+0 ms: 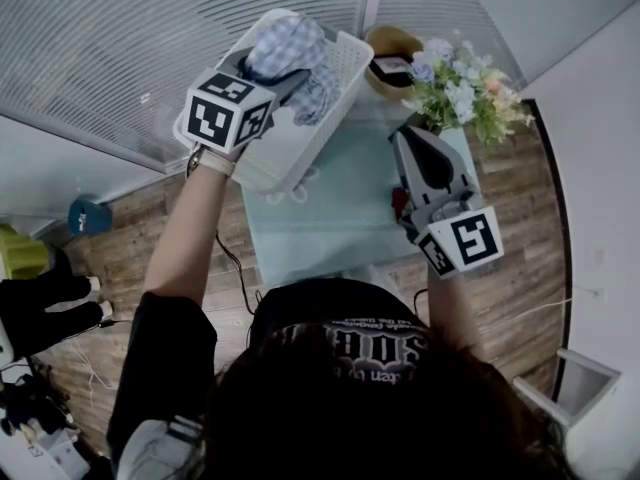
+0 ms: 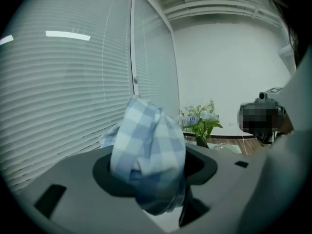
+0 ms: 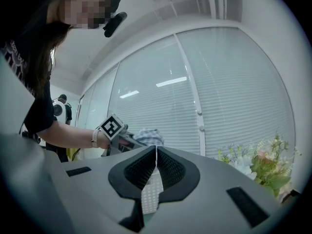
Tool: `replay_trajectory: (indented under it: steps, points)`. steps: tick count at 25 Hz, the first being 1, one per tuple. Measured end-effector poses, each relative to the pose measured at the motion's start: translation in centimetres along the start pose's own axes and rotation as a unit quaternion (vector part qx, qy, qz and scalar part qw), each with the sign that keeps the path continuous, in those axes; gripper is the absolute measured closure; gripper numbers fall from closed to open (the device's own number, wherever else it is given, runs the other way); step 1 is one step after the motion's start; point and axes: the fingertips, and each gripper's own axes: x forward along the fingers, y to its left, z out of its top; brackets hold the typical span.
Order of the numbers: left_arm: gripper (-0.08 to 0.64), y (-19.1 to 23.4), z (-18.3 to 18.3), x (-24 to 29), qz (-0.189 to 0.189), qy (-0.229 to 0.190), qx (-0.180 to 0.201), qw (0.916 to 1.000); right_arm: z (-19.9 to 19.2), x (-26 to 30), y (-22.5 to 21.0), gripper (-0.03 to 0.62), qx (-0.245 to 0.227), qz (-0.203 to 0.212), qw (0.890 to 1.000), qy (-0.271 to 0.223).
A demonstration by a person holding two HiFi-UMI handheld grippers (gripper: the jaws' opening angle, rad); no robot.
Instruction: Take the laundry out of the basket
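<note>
The white laundry basket (image 1: 350,63) sits on the pale bench (image 1: 340,218) in front of the slatted window blinds (image 1: 150,38). Over its far half the left gripper (image 1: 285,76) has its fingers clenched on a blue-and-white checked cloth (image 1: 292,48). In the left gripper view the cloth is bunched thickly between the fingers and spills out above and below them. Its loose end hangs down toward the inside of the basket, though I cannot tell whether it touches the wall there. The rest of the basket's inside that I can see is bare white. The right gripper (image 1: 403,133) is held to the right of the basket, apart from it and over the bench. Its fingers are pressed together at the tips, and I can see nothing gripped between them. A bunch of pale blue and white flowers (image 1: 460,88) stands beyond the basket's right side, near the right gripper's tip. A round brown thing (image 1: 390,53) lies just beside the basket's far right corner. Wooden floor (image 1: 520,198) shows around the bench.
</note>
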Motion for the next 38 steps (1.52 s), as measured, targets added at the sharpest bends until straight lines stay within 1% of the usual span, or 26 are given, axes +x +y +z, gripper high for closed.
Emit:
replay_trajectory:
  steps: [4, 7, 11, 13, 20, 26, 31, 38]
  points:
    - [0.313, -1.2, 2.1, -1.2, 0.005, -0.014, 0.008, 0.9999, 0.3, -0.6, -0.2, 0.563, -0.003, -0.002, 1.000, -0.003]
    - [0.313, -2.6, 4.0, -2.3, -0.003, -0.038, 0.007, 0.9993, 0.6, -1.2, -0.1, 0.563, -0.006, -0.003, 1.000, -0.004]
    - [0.313, -5.2, 6.4, -3.1, -0.012, -0.063, 0.030, 0.9975, 1.3, -2.1, -0.2, 0.563, -0.016, -0.006, 1.000, -0.008]
    - [0.313, -6.7, 7.3, -3.1, -0.020, -0.072, 0.039, 0.9964, 1.6, -2.6, -0.6, 0.563, -0.016, -0.009, 1.000, -0.011]
    - [0.313, -11.0, 10.2, -4.1, -0.054, -0.100, 0.050, 0.9922, 3.7, -4.3, -0.8, 0.563, -0.026, -0.025, 0.999, -0.025]
    - [0.313, -14.4, 11.5, -4.0, -0.090, -0.121, 0.052, 0.9872, 4.8, -5.9, -2.4, 0.563, -0.036, -0.055, 0.997, -0.034]
    - [0.313, -18.5, 11.5, -3.7, -0.117, -0.117, 0.069, 0.9838, 5.5, -8.8, -3.9, 0.563, -0.040, -0.081, 0.995, -0.045]
    - [0.313, -21.8, 10.6, -3.1, -0.131, -0.122, 0.067, 0.9816, 5.7, -11.2, -5.2, 0.563, -0.043, -0.102, 0.993, -0.046]
